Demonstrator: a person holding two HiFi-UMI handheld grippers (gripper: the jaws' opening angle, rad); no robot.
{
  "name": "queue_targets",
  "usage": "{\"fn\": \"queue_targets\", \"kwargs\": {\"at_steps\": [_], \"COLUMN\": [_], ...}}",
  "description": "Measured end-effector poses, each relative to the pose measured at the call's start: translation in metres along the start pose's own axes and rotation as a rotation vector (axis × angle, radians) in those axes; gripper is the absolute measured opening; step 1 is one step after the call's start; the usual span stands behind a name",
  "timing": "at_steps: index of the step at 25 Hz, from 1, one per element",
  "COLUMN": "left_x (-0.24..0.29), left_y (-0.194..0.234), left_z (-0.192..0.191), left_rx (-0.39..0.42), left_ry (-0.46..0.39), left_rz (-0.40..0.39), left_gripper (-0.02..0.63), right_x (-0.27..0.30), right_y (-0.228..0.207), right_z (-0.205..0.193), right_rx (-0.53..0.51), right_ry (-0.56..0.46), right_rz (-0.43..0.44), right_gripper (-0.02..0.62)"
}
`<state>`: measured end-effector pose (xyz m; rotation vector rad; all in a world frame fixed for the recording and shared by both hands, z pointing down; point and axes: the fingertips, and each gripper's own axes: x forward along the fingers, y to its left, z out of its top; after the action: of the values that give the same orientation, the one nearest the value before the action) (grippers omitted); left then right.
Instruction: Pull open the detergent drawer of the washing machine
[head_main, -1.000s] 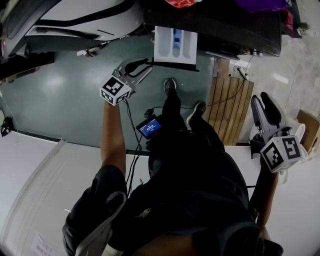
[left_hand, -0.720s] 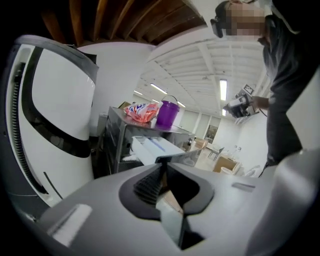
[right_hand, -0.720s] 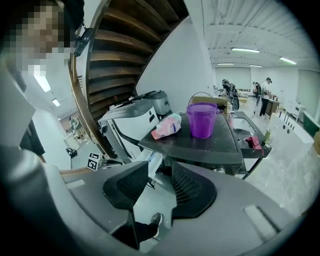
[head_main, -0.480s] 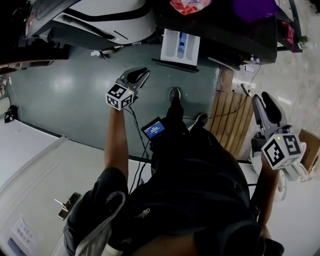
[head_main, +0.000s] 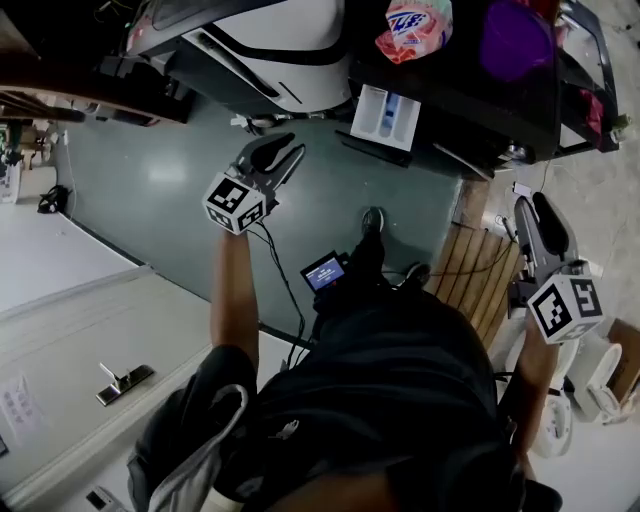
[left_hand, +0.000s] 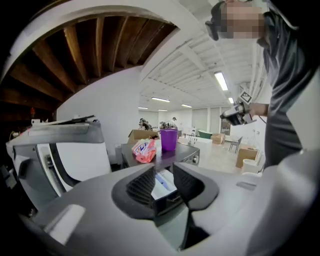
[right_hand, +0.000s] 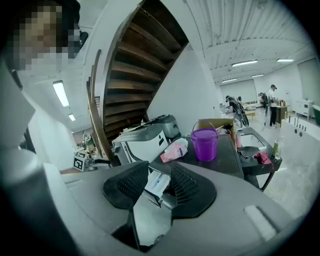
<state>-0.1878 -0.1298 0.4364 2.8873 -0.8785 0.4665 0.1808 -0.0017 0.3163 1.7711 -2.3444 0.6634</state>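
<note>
The white plastic detergent drawer with a blue insert (head_main: 385, 115) stands pulled out at one o'clock. The jaws of your left gripper (head_main: 288, 148) are opening on nothing; those of your right gripper (head_main: 535, 205) stand narrow and empty. A careless swing or knee could knock the drawer shut.

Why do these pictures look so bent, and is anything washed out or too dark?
Head view: wide lens bows straight edges; pale glare on the grey-green floor; the person's dark clothing is near-black. Left gripper view: black rounded corners, overbright ceiling strip lights. Right gripper view: the brown wooden staircase curves; the purple plastic bucket looks sharp.
</note>
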Motion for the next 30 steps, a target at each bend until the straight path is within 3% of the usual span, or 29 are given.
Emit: {"fn": "queue_targets", "kwargs": {"at_steps": [7, 13, 22, 30], "left_x": [-0.019, -0.037, -0.072, -0.076], "left_y": [-0.057, -0.094, -0.127, -0.157], "left_z": [0.087, 0.154, 0.242, 0.27], "left_rx": [0.185, 0.271, 0.202, 0.206], "left_ry": [-0.023, -0.06, -0.219, -0.238], "left_rz": [0.005, 0.065, 0.209, 0.21], "left_gripper": [0.184, 0.19, 0.221, 0.225], "right_x": [-0.038, -0.072, -0.103, -0.119], "right_y": [-0.001, -0.002, -0.004, -0.004], "right_z": [0.03, 0.053, 0.089, 0.102], "right_rx": [-0.061, -0.112, -0.198, -0.265], "right_ry": [-0.089, -0.17, -0.283, -0.294], "right_rz": [0.023, 0.032, 0.016, -0.004], "right_gripper": [0.14, 0.14, 0.14, 0.14]}}
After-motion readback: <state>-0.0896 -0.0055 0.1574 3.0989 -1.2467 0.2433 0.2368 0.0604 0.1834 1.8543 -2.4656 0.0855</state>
